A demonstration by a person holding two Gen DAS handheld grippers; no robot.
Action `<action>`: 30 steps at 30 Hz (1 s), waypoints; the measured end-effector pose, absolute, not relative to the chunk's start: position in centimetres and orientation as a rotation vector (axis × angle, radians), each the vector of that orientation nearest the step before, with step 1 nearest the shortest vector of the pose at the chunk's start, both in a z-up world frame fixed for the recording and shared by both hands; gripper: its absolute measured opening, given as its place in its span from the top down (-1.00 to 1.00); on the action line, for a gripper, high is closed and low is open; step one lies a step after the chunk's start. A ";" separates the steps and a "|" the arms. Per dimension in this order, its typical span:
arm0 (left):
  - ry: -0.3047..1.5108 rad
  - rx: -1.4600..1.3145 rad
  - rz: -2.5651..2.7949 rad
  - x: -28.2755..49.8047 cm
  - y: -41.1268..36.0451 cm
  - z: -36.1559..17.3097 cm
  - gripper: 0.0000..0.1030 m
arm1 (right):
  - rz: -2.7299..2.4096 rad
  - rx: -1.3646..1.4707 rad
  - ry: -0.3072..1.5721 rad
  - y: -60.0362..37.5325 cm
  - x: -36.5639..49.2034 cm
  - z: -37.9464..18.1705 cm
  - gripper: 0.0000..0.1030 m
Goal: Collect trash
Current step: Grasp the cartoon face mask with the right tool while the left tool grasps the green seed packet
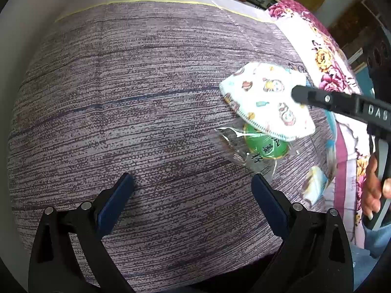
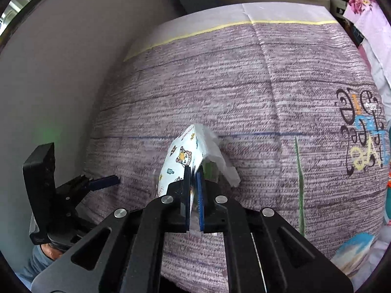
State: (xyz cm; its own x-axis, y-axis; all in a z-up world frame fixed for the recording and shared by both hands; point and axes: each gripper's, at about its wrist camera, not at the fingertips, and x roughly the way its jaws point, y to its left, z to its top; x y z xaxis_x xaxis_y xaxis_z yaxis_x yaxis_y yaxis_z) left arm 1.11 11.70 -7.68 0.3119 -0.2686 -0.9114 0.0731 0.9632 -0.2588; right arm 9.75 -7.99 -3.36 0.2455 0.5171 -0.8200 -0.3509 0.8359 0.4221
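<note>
- Plainly, the right gripper (image 2: pixel 194 183) has its blue pads pinched tight on a child's face mask (image 2: pixel 182 158), white with cartoon prints, gripping it near one edge so the rest sticks out ahead of the fingers above the bed cover (image 2: pixel 244 85)
- From the left wrist view the same face mask (image 1: pixel 266 102) hangs off the right gripper (image 1: pixel 297 94), lifted over a clear plastic wrapper with a green disc (image 1: pixel 265 146) that lies on the cover
- The left gripper (image 1: pixel 193 193) hovers above bare cover with its fingers spread wide, holding nothing
- The mask looks very light and soft; it folds along its centre seam, so a pinch on the stitched edge or the fold should hold better than one on the loose middle
- It should not slip much, being cloth-like, but it may flap or swing as it is carried
- The wrapper looks thin, crinkly and slick; a grip on its gathered, twisted end seems safer than on the flat film, which could slide out
- Neither piece looks fragile, so a firm squeeze should do no harm
- A small printed packet (image 1: pixel 315 185) lies near the floral quilt (image 1: pixel 327 56), probably more litter to gather
</note>
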 end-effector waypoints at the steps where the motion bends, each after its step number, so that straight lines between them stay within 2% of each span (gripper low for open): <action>1: 1.234 -0.183 -0.229 1.2 11.7 -7.6 -0.88 | 0.596 0.167 1.180 -8.0 9.8 -3.3 0.91; 8: 1.214 -0.160 -0.298 2.5 9.2 -6.5 -0.88 | 0.534 0.205 1.100 -11.8 9.6 -1.1 0.92; 16: 1.190 0.162 -0.405 4.0 4.0 -6.8 -0.88 | 0.506 0.232 1.132 -16.4 9.1 -1.1 0.91; 20: 1.149 0.269 -0.467 4.8 2.3 -7.1 -0.88 | 0.502 0.259 1.198 -17.0 9.0 -3.0 0.71; 22: 1.134 0.289 -0.496 5.2 1.3 -7.4 -0.82 | 0.492 0.263 1.199 -17.2 9.1 -3.4 0.21; 24: 1.152 0.277 -0.536 5.3 0.9 -8.0 -0.41 | 0.491 0.267 1.206 -16.9 8.8 -3.6 0.19; 25: 1.165 0.265 -0.544 5.5 0.7 -8.3 -0.33 | 0.490 0.266 1.208 -16.9 8.6 -3.7 0.19; 27: 1.147 0.259 -0.535 5.1 0.9 -8.5 -0.29 | 0.485 0.244 1.209 -16.6 8.5 -3.7 0.15; 30: 1.140 0.179 -0.481 5.2 2.9 -8.3 -0.28 | 0.486 0.207 1.201 -15.8 8.7 -3.9 -0.08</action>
State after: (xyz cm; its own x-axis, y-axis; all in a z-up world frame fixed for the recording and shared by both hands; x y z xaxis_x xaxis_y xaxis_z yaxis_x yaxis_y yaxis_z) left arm 5.22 2.87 -8.34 0.3290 -0.2756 -0.9032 0.4543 0.8847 -0.1045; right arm 8.70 -15.79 -3.95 0.2747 0.4655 -0.8413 -0.2506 0.8794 0.4048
